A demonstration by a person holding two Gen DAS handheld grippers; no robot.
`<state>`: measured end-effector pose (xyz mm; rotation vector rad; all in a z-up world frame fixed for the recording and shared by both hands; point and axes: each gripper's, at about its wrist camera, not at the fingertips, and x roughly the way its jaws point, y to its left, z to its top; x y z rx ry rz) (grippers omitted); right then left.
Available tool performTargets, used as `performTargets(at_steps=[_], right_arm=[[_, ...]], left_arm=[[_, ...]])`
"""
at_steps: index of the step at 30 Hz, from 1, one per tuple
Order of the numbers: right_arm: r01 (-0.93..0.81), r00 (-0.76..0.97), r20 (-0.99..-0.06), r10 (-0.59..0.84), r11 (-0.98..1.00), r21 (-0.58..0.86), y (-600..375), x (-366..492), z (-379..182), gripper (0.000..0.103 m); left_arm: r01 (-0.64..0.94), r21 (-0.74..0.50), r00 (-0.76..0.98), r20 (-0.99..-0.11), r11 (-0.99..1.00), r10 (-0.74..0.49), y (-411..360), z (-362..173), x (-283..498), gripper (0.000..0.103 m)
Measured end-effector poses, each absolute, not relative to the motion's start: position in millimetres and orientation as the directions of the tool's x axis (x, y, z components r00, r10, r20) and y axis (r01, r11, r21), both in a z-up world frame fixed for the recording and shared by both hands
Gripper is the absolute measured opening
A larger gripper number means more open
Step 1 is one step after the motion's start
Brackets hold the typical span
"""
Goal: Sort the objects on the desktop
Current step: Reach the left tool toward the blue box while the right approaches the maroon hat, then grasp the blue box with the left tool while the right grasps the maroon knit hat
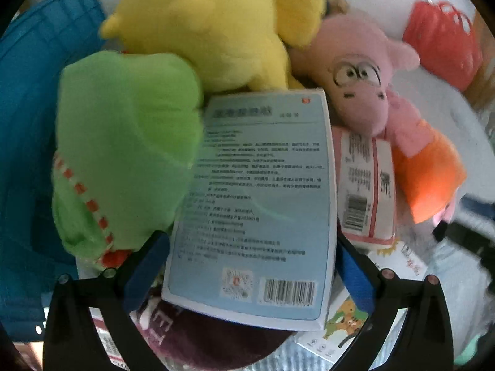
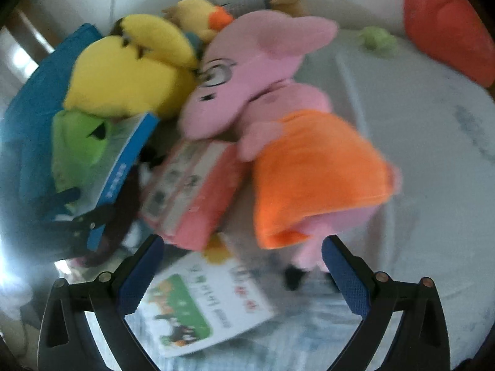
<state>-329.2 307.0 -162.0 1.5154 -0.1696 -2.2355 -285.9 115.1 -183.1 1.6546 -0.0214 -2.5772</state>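
My left gripper (image 1: 247,275) is shut on a flat light-blue medicine box (image 1: 256,204), printed side up, held among the toys. The box shows edge-on in the right wrist view (image 2: 123,167). A green plush (image 1: 123,154), a yellow plush (image 1: 210,27) and a pink pig plush in an orange dress (image 1: 371,92) crowd around it. My right gripper (image 2: 243,278) is open and empty, above a white and green box (image 2: 204,306) and beside the pig's feet (image 2: 309,247). A pink box (image 2: 191,191) lies under the pig.
A blue bin (image 1: 27,123) stands on the left. A red bag (image 1: 445,43) sits at the far right on the white table (image 2: 417,154). A dark maroon cloth (image 1: 216,340) lies under the blue box. A small green toy (image 2: 379,38) lies far back.
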Motion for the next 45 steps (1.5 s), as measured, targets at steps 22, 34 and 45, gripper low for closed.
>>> performTargets(at_steps=[22, 34, 45], right_arm=[[0.478, -0.264, -0.864, -0.429, -0.836, 0.269, 159.1, -344.6, -158.0, 0.039], [0.243, -0.288, -0.89, -0.354, -0.926, 0.29, 267.5, -287.8, -185.6, 0.073], [0.226, -0.22, -0.842, -0.493, -0.865, 0.447, 234.1, -260.0, -207.4, 0.063]], left_arm=[[-0.013, -0.007, -0.501, -0.865, -1.0, 0.013, 56.7, -139.5, -279.8, 0.037], [-0.044, -0.034, -0.541, -0.84, -0.998, 0.053, 74.2, -115.5, -228.3, 0.024], [-0.002, -0.05, -0.568, -0.822, -0.999, 0.043, 40.0, -104.5, -164.9, 0.023]])
